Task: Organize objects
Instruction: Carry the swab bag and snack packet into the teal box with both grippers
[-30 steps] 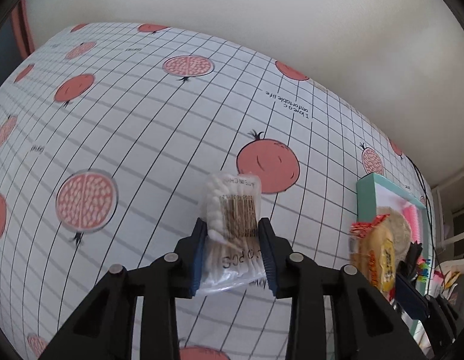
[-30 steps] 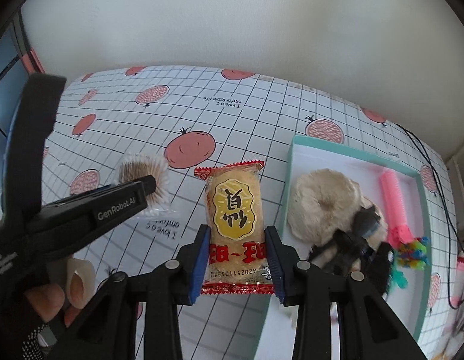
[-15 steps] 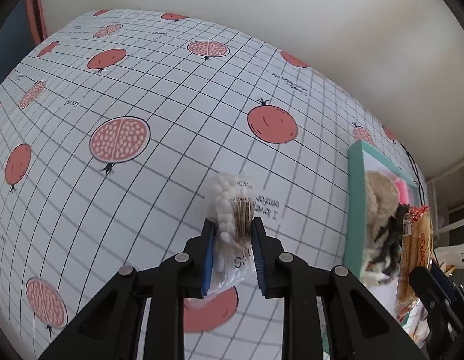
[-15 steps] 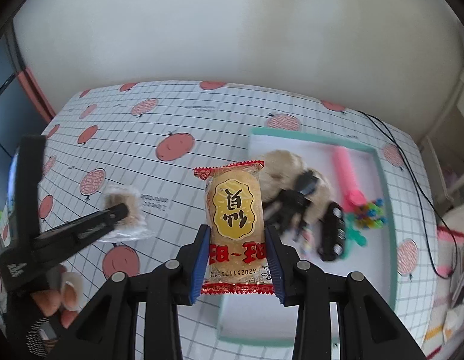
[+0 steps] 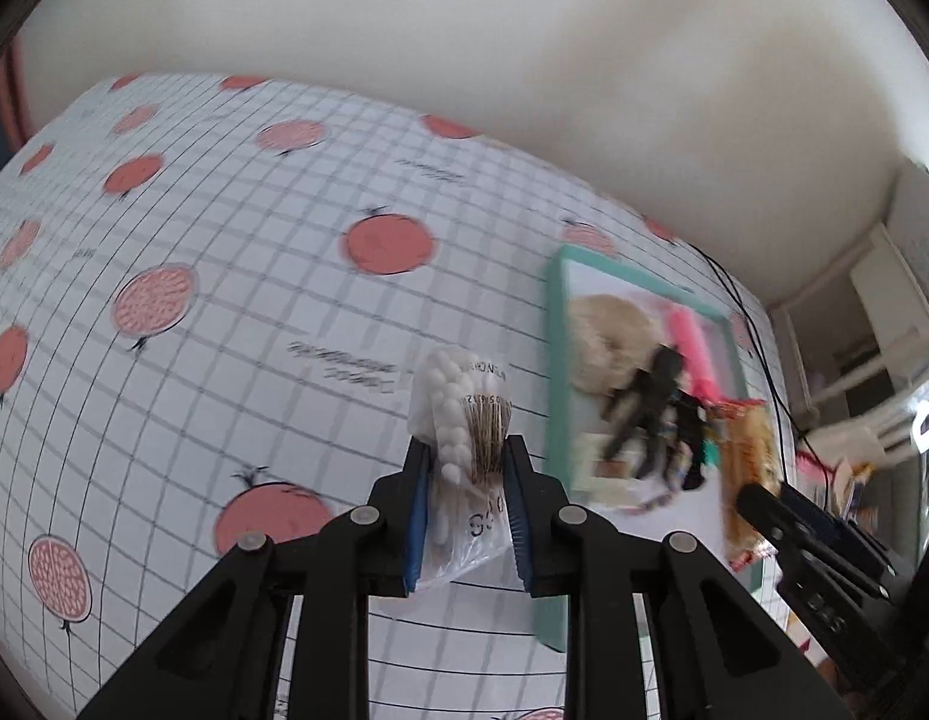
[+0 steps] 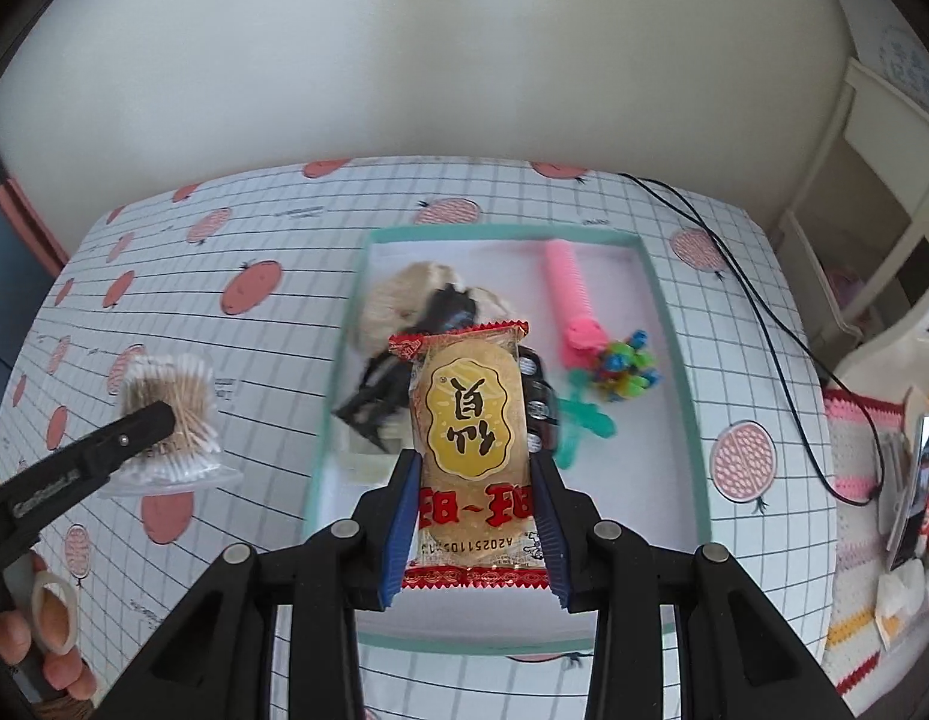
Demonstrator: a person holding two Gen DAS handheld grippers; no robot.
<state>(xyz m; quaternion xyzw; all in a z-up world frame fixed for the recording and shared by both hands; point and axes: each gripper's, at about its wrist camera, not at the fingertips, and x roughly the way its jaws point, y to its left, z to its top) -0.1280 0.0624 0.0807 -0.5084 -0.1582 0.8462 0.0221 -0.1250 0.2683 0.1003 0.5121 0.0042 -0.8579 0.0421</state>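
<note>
Tray [image 6: 674, 324] on the desk [image 6: 254, 228] already holds several items, but we judge two remain: our left tool [image 5: 466, 501] clenches the cotton-swab bag [image 5: 464, 414] above the desk, our right tool [image 6: 473, 513] grips the snack packet [image 6: 470, 420] over the tray.

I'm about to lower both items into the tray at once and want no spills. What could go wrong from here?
1. The tray already holds a beige puff, black pieces, a pink comb and a colourful toy, so the snack packet may land on them.
2. The left gripper pinches the cotton swab bag by thin plastic; it might slip.
3. The right gripper and the left one could bump as they converge.
</note>
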